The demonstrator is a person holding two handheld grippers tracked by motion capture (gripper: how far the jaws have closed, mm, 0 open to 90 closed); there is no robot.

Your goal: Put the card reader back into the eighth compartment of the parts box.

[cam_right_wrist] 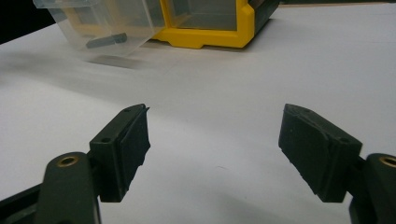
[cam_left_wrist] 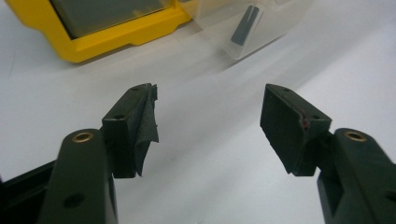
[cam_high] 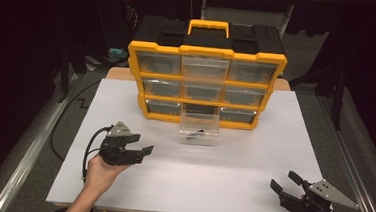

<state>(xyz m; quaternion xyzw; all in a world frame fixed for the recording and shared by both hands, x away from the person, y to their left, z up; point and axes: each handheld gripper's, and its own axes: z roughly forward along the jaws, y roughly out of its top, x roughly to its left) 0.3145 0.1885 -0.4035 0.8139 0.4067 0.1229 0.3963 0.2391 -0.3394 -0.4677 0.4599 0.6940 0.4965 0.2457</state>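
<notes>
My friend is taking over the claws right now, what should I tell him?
Left claw: open, holding nothing, over the white table, left of the drawer.
Right claw: open, holding nothing, at the table's near right corner.
The yellow organizer stands at the back. Its bottom-middle clear drawer is pulled out, front end on the table, with a small dark part inside.
Done: drawer pulled out.
Left, probably: either take out the part or push the drawer back in.

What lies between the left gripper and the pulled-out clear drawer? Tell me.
Nothing: in the high view, only bare white tabletop separates the left gripper from the clear drawer. The left gripper view shows the same bare stretch beyond its open fingers.
</notes>
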